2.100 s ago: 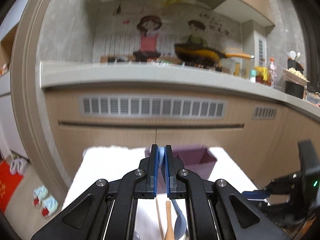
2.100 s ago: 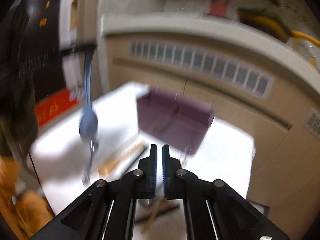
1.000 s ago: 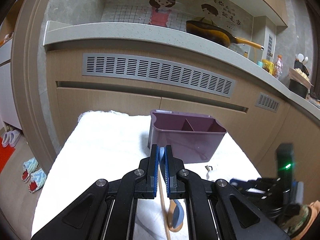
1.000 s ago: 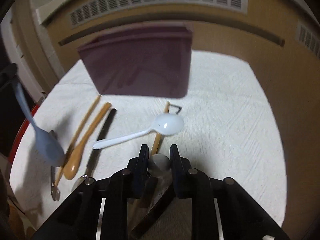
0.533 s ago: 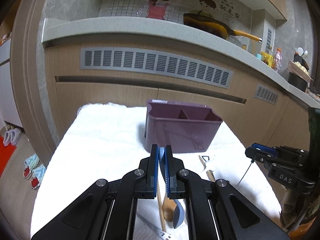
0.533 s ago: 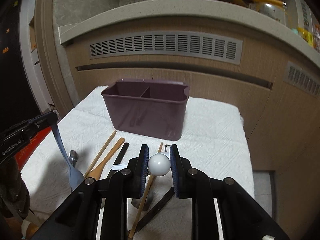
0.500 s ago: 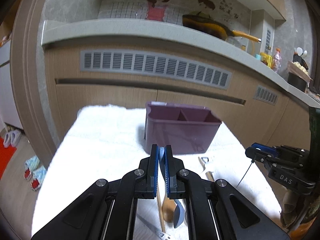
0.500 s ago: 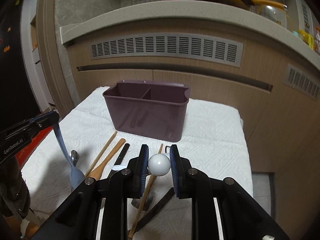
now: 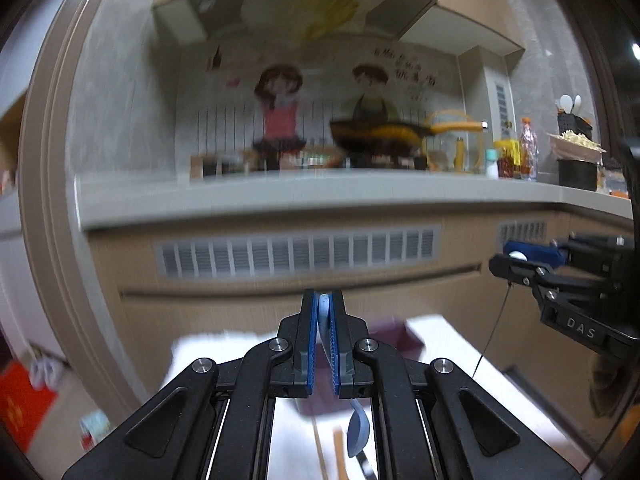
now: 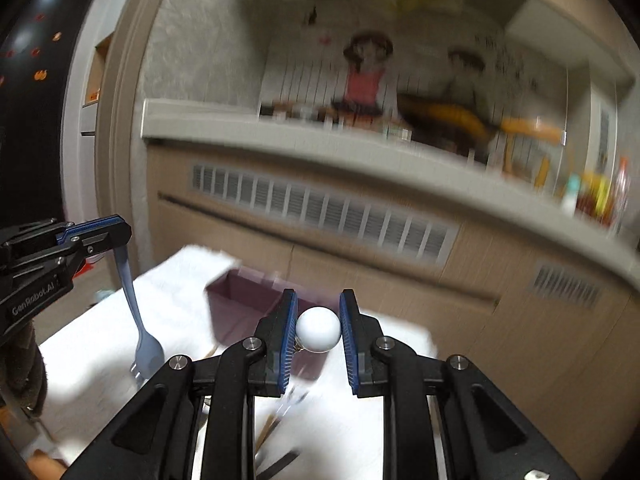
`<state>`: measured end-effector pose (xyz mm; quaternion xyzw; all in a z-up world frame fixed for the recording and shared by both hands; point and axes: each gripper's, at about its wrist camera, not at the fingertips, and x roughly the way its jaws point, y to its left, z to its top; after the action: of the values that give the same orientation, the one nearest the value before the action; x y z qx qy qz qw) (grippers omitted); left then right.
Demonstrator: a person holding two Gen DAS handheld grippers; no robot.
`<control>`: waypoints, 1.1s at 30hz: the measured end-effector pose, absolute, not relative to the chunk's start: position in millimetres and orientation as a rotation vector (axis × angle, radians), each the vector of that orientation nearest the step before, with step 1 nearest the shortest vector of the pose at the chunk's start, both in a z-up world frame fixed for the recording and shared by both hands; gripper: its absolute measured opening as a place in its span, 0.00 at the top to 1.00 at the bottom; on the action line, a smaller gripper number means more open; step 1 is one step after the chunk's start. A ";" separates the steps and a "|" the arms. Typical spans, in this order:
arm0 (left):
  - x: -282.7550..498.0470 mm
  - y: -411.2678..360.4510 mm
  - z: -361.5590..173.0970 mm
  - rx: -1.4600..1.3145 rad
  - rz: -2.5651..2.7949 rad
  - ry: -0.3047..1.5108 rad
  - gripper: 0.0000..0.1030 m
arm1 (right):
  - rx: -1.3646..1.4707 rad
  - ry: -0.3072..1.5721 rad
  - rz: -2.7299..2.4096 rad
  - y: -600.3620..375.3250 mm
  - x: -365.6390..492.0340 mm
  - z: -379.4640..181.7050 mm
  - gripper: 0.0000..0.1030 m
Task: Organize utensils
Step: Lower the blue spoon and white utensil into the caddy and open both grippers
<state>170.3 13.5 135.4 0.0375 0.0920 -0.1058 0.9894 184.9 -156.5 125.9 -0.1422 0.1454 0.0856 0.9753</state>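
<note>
Left tongs [image 9: 324, 344] pressed together on the handle of a pale blue fork [image 10: 140, 320]; from the right wrist view the left tongs [image 10: 120, 236] sit at the left edge, roughly level, with the fork hanging straight down, tines lowest, above the white cloth [image 10: 100, 344]. In the left wrist view the blue fork's head [image 9: 357, 432] shows below the fingers, blurred. Right tongs [image 10: 318, 330] pinch a white rounded utensil end [image 10: 319, 329] between the blue pads, part-way closed, pointing slightly downward; which utensil it is I cannot tell from this view. From the left wrist view the right tongs [image 9: 516, 260] are at the right edge, a white bit showing between the pads and a thin dark wire-like piece [image 9: 494, 328] hanging under them. Purple caddy [image 10: 244, 300] stands on the cloth-covered worktop just beyond the right tongs, two compartments, blurred; the fork hangs to the left of the caddy and nearer the camera. Wooden sticks [image 10: 272, 424] and a dark utensil [image 10: 280, 462] lie on the cloth in front of the caddy, below the right tongs. Behind the caddy: a wood-panel cabinet front [image 10: 360, 272] with a vent grille [image 10: 320, 208].
</note>
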 end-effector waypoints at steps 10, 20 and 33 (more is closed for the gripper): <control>257.8 6.1 170.3 0.077 -0.237 0.117 0.94 | -0.529 0.187 0.070 -115.1 266.7 160.2 0.81; 345.7 5.1 95.7 -0.001 -0.260 0.328 0.94 | -0.460 0.413 0.138 -120.4 350.2 79.2 0.81; 364.4 6.5 33.4 -0.073 -0.261 0.493 0.92 | -0.022 0.659 0.334 -156.7 370.7 19.4 0.79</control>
<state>364.4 6.5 33.4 -0.0359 0.2431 -0.1286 0.9608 370.7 -156.7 19.4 -0.0110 0.3220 0.1634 0.9325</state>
